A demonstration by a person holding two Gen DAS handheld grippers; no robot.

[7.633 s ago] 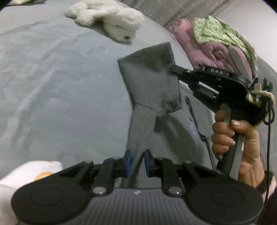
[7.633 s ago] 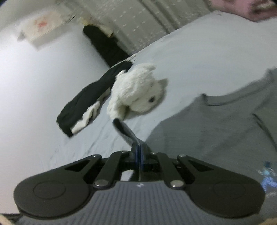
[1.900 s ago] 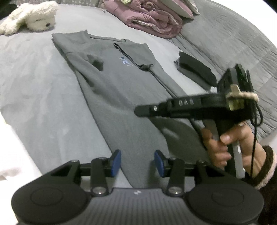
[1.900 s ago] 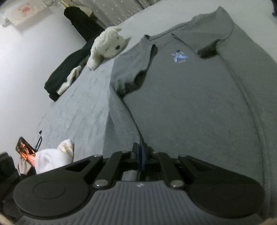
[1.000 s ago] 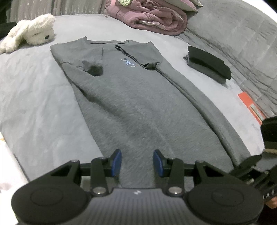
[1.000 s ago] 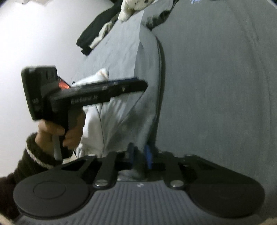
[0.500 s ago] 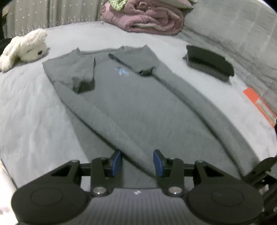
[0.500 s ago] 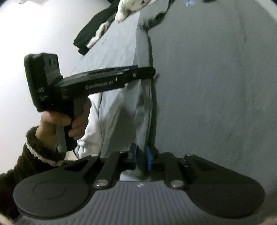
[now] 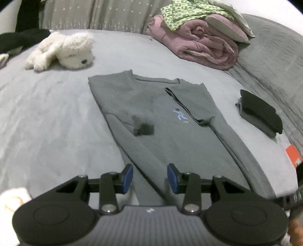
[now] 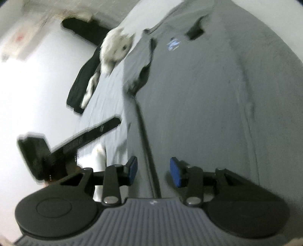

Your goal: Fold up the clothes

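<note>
Both side folds done: grey shirt (image 9: 170, 121) flat on bed (image 9: 47, 113), sleeves tucked in. Right claw (image 10: 153, 170) just let go, opening, empty; left claw (image 9: 150, 177) spread, narrowing, empty. Hem fold next, probably.

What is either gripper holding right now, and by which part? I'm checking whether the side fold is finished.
Nothing: the left gripper is closing and the right gripper opening, neither pressing the grey shirt.

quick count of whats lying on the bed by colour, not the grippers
grey: 1, the long-sleeved top
white: 1, the plush dog
pink: 1, the rolled quilt
green-patterned: 1, the cloth on the quilt
black: 1, the folded garment
total: 5
</note>
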